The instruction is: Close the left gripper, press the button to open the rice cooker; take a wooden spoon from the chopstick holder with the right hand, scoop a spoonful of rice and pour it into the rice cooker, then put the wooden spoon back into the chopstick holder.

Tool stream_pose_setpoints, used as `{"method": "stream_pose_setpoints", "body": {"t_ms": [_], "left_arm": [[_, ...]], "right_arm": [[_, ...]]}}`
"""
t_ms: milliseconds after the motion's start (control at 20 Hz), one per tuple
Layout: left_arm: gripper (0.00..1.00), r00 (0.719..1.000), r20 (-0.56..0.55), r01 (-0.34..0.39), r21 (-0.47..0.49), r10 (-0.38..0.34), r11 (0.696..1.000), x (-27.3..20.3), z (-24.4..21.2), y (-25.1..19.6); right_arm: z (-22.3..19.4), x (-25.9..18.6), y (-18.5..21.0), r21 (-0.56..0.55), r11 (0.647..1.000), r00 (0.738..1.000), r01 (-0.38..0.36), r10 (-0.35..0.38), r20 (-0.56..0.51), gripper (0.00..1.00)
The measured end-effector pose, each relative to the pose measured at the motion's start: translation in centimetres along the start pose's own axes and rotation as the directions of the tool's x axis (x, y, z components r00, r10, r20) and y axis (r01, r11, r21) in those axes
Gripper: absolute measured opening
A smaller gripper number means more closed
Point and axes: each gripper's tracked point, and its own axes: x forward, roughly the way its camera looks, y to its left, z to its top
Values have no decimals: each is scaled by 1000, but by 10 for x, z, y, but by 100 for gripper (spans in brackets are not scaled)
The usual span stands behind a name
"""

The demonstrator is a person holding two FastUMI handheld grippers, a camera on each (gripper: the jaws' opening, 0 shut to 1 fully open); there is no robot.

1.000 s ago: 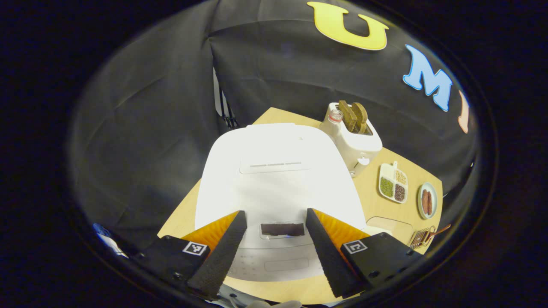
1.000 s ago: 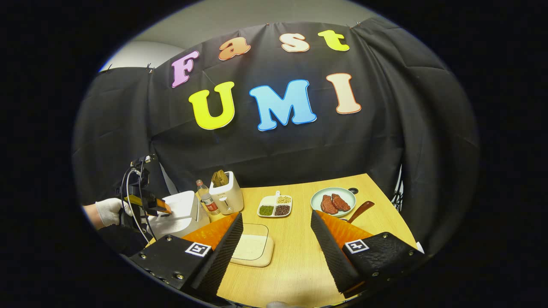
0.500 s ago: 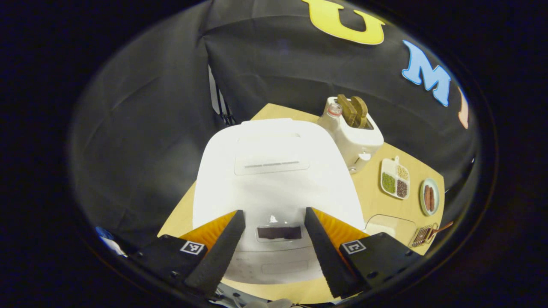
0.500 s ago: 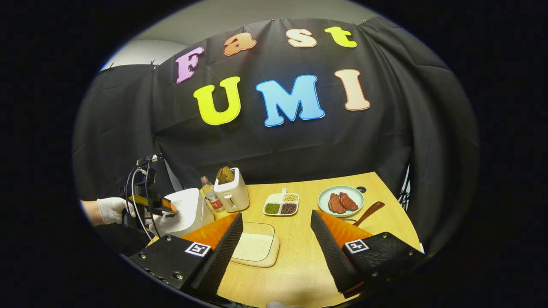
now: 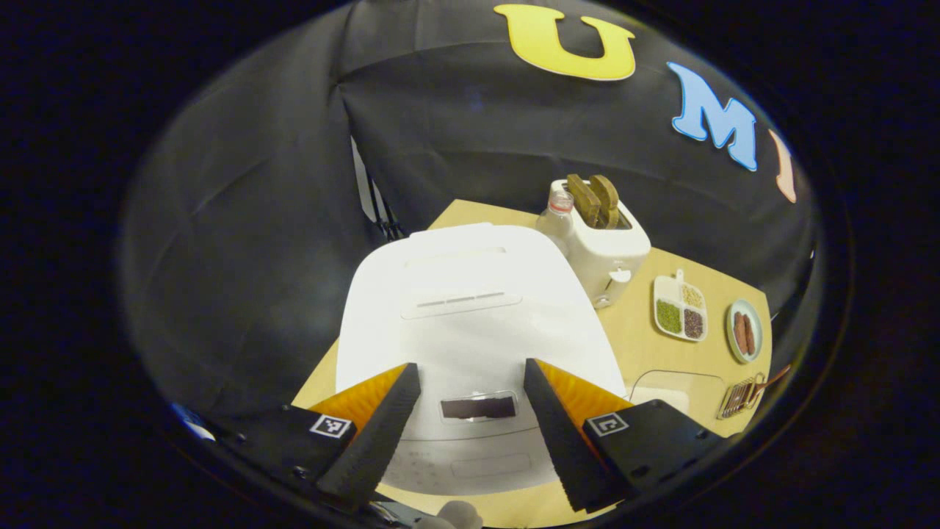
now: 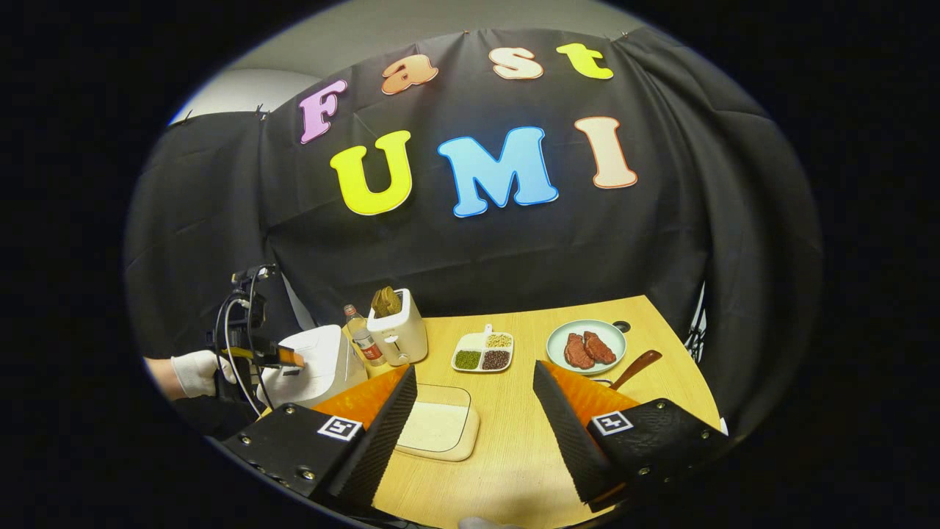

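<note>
The white rice cooker (image 5: 470,316) stands with its lid down, a dark display (image 5: 477,408) and a flat button (image 5: 490,464) on its front. My left gripper (image 5: 470,441) hovers open above that front, its fingers either side of the display, touching nothing. The wooden spoon (image 5: 771,378) leans in the wire chopstick holder (image 5: 738,397) at the far right. My right gripper (image 6: 477,433) is open and empty above the table, with the tray of rice (image 6: 437,427) behind its left finger and the spoon's handle (image 6: 635,366) behind its right finger. The rice cooker (image 6: 316,364) sits at the left.
A toaster (image 6: 396,330) with bread and a small bottle (image 6: 360,342) stand behind the cooker. A divided dish of grains (image 6: 481,351) and a plate of meat (image 6: 585,345) lie mid-table. A gloved hand (image 6: 194,371) holds the left gripper (image 6: 286,360) over the cooker.
The left gripper has drifted a little over the cooker, staying open; the display now sits slightly lower between its fingers. The right gripper has barely moved since half a second ago.
</note>
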Motion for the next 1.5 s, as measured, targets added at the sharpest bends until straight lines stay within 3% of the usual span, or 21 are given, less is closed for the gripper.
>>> {"method": "stream_pose_setpoints", "body": {"t_ms": [100,200,400,600,800,950,1500], "left_arm": [[100,991,130,-22,45,16,999,-20,31,-6],[100,964,265,-16,79,-5,997,-57,63,-20],[100,854,516,0,123,-64,992,-167,112,-58],[100,758,630,99,144,-168,985,-263,104,-110],[100,737,631,164,184,-244,969,-313,70,-155],[100,723,627,208,203,-290,957,-328,52,-174],[99,703,633,222,238,-324,946,-346,47,-175]], "right_arm": [[9,-3,-1,-15,1000,1000,5,-5,24,98],[20,-5,-1,-25,1000,999,10,-9,51,98],[60,-15,-4,-46,998,990,31,-25,137,98],[99,-31,-10,-80,994,971,73,-53,232,98],[115,-50,-13,-98,990,957,98,-67,282,97],[117,-63,-31,-135,977,944,165,-117,308,97],[104,-82,-45,-74,975,934,212,-179,310,98]]}}
